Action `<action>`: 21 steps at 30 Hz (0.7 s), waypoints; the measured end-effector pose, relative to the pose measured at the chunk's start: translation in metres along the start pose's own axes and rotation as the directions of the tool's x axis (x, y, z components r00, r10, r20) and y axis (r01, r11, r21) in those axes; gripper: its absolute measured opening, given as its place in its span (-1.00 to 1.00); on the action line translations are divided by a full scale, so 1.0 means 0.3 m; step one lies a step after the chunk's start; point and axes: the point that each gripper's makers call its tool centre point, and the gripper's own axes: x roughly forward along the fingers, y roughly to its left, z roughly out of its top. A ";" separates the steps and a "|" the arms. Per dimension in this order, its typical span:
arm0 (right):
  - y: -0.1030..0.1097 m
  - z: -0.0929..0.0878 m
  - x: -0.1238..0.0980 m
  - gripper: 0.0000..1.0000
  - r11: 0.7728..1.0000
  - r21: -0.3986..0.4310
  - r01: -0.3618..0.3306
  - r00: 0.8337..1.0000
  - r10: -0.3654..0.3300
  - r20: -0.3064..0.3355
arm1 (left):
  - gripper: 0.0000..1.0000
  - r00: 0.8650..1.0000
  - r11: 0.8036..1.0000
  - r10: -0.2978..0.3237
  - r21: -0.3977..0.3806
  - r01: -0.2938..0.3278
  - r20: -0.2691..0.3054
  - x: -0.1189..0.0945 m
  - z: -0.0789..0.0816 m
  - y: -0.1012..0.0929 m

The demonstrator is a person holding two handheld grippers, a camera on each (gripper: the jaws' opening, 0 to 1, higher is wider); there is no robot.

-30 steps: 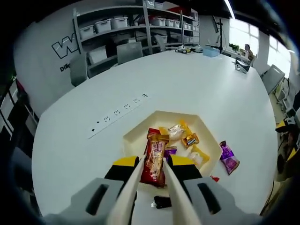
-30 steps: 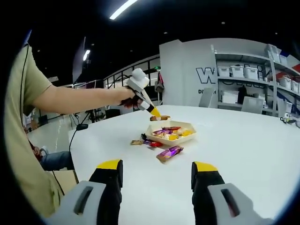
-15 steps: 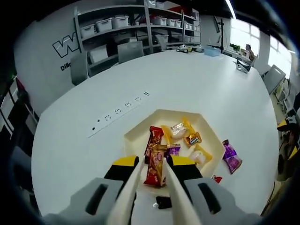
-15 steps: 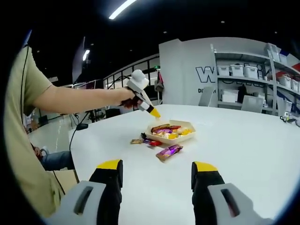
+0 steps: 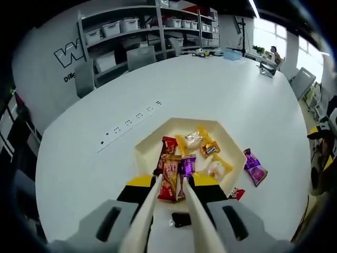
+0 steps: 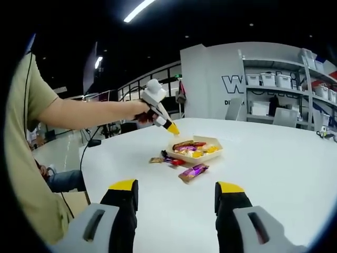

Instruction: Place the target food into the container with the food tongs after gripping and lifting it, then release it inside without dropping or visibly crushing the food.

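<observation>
Resting in the cream container, the red snack bar lay at 6 o'clock among other wrapped sweets; left gripper hung above, tongs parted narrowly, empty. Right gripper stood wide, empty.

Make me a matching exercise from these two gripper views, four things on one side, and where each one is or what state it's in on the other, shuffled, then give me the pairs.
Things:
1. red-brown snack packet
2. purple packet
3. right gripper
4. small black item

Places or states:
A. on the table to one side of the tray, outside it
B. jaws wide apart, gripping nothing
C. lying in the tray at its near edge, between the tong tips
D. on the table between the tong arms, nearer the camera than the tray

Pairs: 1-C, 2-A, 3-B, 4-D
</observation>
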 end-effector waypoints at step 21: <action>0.033 -0.005 0.018 0.13 1.000 -0.002 -0.016 1.000 0.016 -0.007 | -0.54 1.000 0.999 -0.023 0.028 0.022 0.012 -0.074 -0.072 -0.042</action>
